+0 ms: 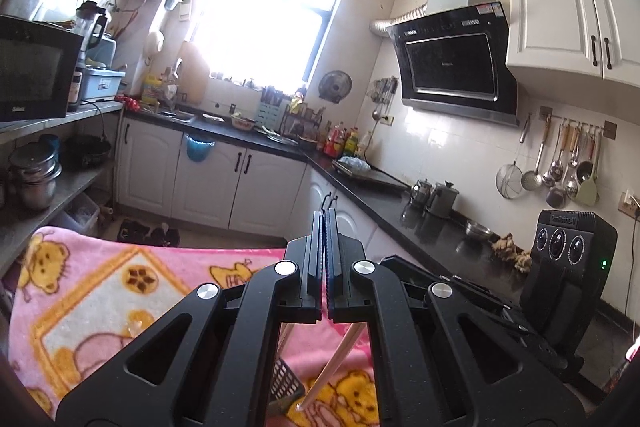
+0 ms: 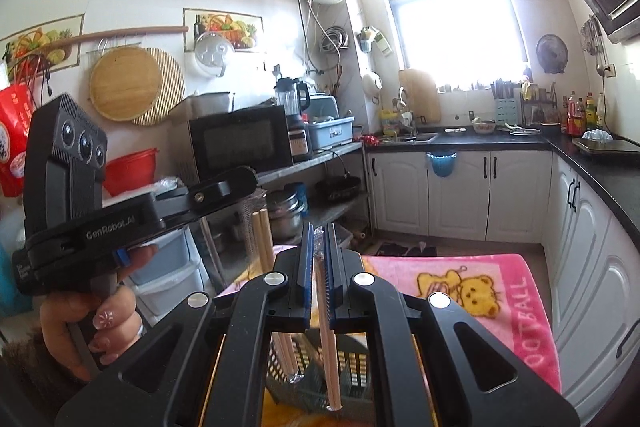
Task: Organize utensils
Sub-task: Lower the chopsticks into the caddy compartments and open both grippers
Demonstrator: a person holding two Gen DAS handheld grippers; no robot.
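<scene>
My right gripper [image 2: 319,227] is shut on a wrapped pair of pale wooden chopsticks [image 2: 329,347], which hang down below the jaws over a dark slotted utensil basket [image 2: 356,371]. More chopsticks [image 2: 286,355] stand in that basket, and two stick up at its left [image 2: 262,239]. My left gripper [image 1: 324,215] is shut with nothing visible between its fingertips; below it a chopstick [image 1: 334,367] slants beside the basket [image 1: 285,385] on a pink cartoon blanket [image 1: 120,291]. The left gripper body and the hand holding it show in the right wrist view [image 2: 80,203].
The right gripper's body [image 1: 560,267] shows at the right of the left wrist view. A black counter [image 1: 432,223] with kettles and a bowl runs along the right. A steel shelf [image 2: 320,159] with a microwave and pots stands at the left. White cabinets line the far wall.
</scene>
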